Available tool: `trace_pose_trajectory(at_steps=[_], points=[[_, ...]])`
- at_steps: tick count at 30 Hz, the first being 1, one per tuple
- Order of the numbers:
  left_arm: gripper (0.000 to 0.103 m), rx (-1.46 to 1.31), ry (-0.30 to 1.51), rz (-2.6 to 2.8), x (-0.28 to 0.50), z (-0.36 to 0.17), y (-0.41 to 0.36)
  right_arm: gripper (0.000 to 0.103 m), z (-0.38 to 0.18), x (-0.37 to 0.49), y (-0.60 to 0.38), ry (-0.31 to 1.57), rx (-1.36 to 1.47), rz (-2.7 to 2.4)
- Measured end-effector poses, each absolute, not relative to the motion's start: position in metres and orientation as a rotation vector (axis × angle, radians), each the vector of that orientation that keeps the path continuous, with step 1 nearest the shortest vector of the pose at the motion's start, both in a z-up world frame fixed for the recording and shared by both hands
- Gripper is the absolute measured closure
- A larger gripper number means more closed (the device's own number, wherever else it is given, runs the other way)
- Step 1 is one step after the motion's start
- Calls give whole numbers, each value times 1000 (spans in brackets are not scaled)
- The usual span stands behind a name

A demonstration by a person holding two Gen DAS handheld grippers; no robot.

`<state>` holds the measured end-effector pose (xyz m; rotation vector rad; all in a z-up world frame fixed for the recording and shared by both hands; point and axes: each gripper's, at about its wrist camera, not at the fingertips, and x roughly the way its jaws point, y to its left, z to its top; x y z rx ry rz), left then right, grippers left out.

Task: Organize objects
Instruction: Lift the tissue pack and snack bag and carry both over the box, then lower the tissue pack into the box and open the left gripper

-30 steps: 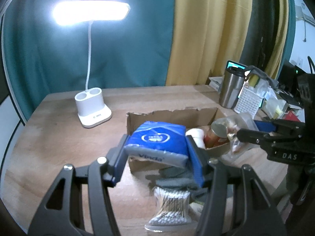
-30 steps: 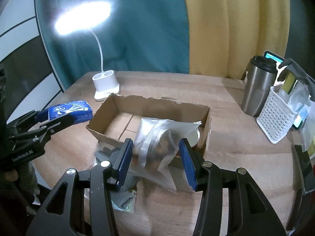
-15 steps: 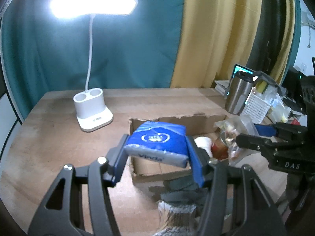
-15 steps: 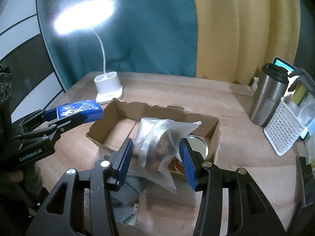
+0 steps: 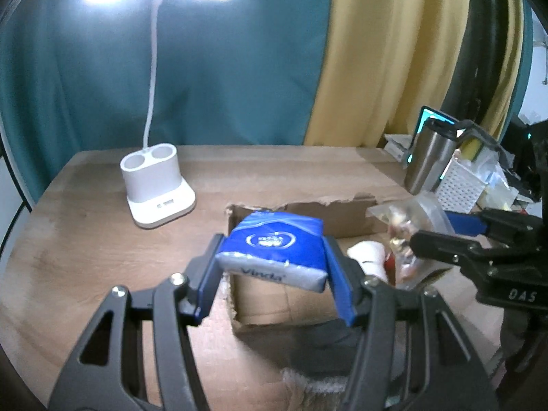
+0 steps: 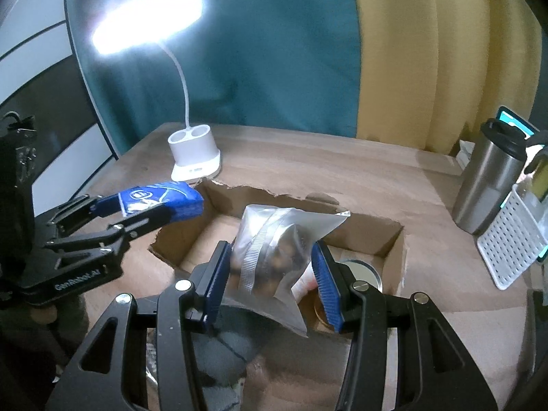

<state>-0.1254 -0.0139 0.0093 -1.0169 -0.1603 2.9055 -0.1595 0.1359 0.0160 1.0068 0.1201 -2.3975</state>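
Observation:
My left gripper (image 5: 274,270) is shut on a blue Vinda tissue pack (image 5: 274,248) and holds it above the left end of an open cardboard box (image 5: 301,303). My right gripper (image 6: 270,277) is shut on a clear zip bag of brown snacks (image 6: 274,257) and holds it above the box (image 6: 397,239). Each gripper shows in the other's view: the left one with the tissue pack (image 6: 161,200), the right one with the bag (image 5: 407,219). Inside the box lie a metal-lidded jar (image 6: 359,270) and a white object (image 5: 366,255).
A white desk lamp base (image 5: 156,185) stands on the wooden table (image 5: 85,239) behind the box. A steel tumbler (image 6: 489,188) and a white perforated basket (image 6: 510,243) stand at the right. Grey cloth (image 6: 226,349) and a cotton swab pack (image 5: 311,387) lie in front of the box.
Both grippers have moved forward and up towards the box with their loads. The box now sits closer under the tissue pack and the snack bag.

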Motion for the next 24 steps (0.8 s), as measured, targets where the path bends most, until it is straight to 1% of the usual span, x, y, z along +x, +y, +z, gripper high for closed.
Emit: trace_pose_trajectory(at_steps=[14,19,24], points=[[46,-1103,-159,2910,-152,-10,-6,52,5,-188,122,111,1014,-2327],[46,-1137,-201,2897,-162,-17,-5,52,-1,-197,121,99,1021,-2305],[46,-1178,-193,2903,-168,-24,-4,52,-7,-204,121,82,1027,-2282]])
